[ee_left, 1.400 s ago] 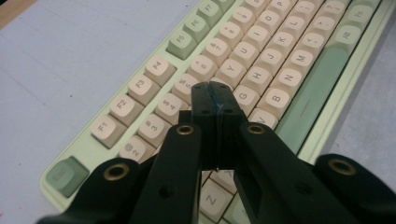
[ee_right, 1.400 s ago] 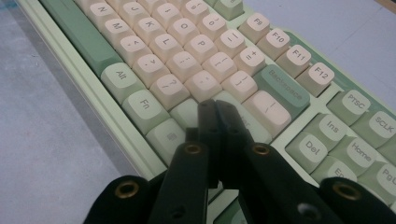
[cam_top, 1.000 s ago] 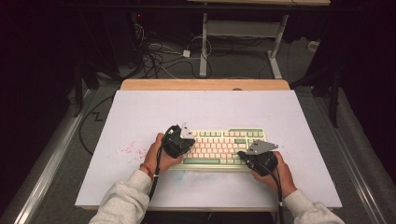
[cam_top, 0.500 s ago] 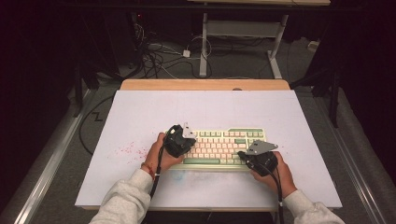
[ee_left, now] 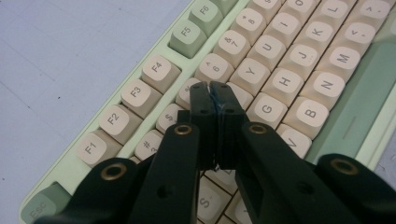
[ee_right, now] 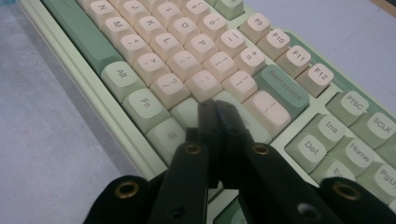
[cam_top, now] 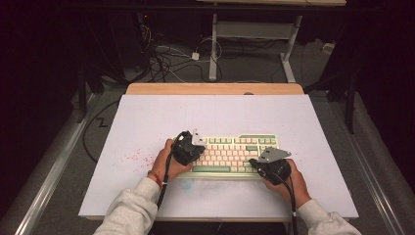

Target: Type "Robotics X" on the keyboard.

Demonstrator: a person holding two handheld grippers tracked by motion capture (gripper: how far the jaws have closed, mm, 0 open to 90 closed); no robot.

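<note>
Both grippers are closed on nothing, tips used as fingers: left gripper [ee_left: 210, 91] over the keyboard [cam_top: 235, 154]'s left keys, right gripper [ee_right: 215, 107] over its right end, for typing.

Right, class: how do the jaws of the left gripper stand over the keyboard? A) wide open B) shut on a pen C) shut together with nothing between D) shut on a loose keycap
C: in the left gripper view the left gripper has both jaws pressed together, empty, above the keyboard.
</note>
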